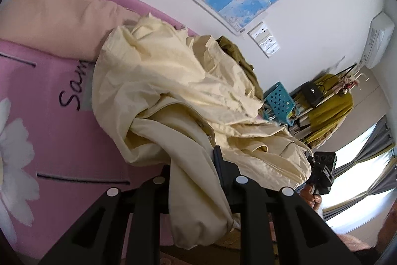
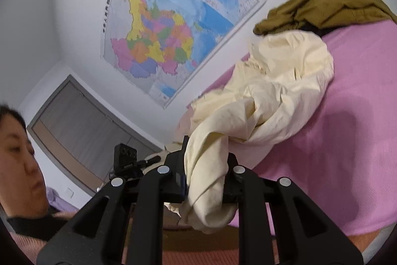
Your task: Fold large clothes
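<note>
Left wrist view, left gripper [image 1: 196,165] pinching a bunched fold of the cream garment [image 1: 161,81], the rest heaped ahead on the pink bed [image 1: 62,135], right gripper [image 2: 206,165] clamped on another bunch of the garment, olive garment [image 2: 325,4] lying beyond.

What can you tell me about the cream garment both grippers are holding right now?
The cream garment is a pale yellow-cream woven piece, thin and heavily wrinkled, with seams and what looks like a button placket. It is bunched, not spread. The left gripper and right gripper are each shut on a gathered fold, and fabric droops below both. The rest trails onto the pink bedspread; its far end lies against an olive-green garment.
</note>
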The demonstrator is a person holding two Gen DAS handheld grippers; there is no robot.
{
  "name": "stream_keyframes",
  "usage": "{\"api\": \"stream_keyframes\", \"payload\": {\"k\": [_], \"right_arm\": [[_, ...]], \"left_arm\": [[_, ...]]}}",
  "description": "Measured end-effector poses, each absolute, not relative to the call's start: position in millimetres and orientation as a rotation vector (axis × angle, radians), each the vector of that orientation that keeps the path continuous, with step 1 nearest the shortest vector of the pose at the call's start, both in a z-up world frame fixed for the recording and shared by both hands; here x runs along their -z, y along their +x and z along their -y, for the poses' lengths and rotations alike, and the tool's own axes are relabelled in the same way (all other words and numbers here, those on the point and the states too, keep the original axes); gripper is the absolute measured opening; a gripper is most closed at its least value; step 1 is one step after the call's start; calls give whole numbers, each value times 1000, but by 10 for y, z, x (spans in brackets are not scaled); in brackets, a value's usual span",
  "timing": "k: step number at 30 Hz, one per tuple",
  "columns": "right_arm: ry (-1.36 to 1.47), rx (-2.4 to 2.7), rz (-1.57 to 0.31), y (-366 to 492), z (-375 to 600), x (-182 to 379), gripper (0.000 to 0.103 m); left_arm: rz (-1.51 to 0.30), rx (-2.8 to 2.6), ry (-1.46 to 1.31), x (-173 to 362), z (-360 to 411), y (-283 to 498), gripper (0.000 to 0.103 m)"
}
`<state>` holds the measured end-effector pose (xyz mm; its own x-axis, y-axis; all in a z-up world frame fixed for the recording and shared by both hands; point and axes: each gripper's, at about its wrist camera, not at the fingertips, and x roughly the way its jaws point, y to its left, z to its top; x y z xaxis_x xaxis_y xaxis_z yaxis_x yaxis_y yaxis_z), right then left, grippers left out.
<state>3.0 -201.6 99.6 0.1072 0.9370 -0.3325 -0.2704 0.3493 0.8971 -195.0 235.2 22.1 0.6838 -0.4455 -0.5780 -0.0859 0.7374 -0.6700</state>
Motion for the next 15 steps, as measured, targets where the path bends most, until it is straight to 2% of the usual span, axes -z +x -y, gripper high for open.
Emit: {"api": "stream_keyframes", "payload": {"k": [15], "right_arm": [[767,-970,-1068,1168,1609,-1247,17]], "left_arm": [[-853,170,-633,-878,-2648,-1080,20]]}}
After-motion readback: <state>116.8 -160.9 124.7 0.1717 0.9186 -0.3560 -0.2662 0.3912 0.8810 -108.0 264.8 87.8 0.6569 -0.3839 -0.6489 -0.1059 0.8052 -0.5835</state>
